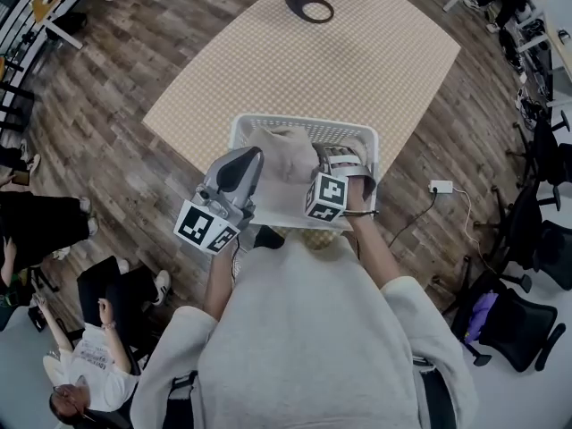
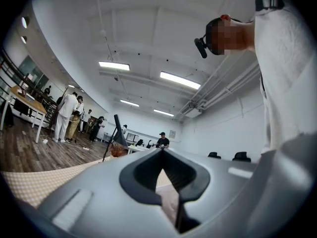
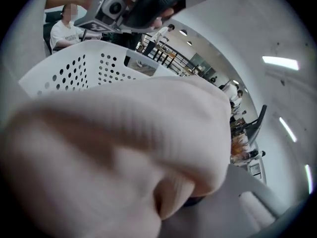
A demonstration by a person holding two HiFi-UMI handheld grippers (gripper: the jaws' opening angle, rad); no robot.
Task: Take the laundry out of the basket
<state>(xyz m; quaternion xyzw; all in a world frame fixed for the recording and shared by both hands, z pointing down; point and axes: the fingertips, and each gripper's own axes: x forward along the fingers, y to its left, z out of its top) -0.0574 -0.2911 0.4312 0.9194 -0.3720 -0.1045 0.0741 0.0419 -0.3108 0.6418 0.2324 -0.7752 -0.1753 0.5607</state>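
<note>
A white perforated laundry basket (image 1: 295, 121) stands at the near edge of a checked table (image 1: 357, 52). Beige ribbed laundry (image 1: 284, 155) lies bunched inside it. My right gripper (image 1: 341, 157) is down in the basket's right side, shut on a fold of that cloth. In the right gripper view the beige cloth (image 3: 138, 133) fills the picture and hides the jaws, with the basket wall (image 3: 84, 66) behind it. My left gripper (image 1: 243, 161) hovers over the basket's near-left corner. It points up and away, its jaws together with nothing between them (image 2: 171, 202).
A black ring-shaped stand (image 1: 309, 7) sits at the table's far end. On the wooden floor to the right lie a white power strip (image 1: 441, 187) and its cable, with office chairs (image 1: 527, 320) beyond. People (image 1: 89, 365) sit on the floor at lower left.
</note>
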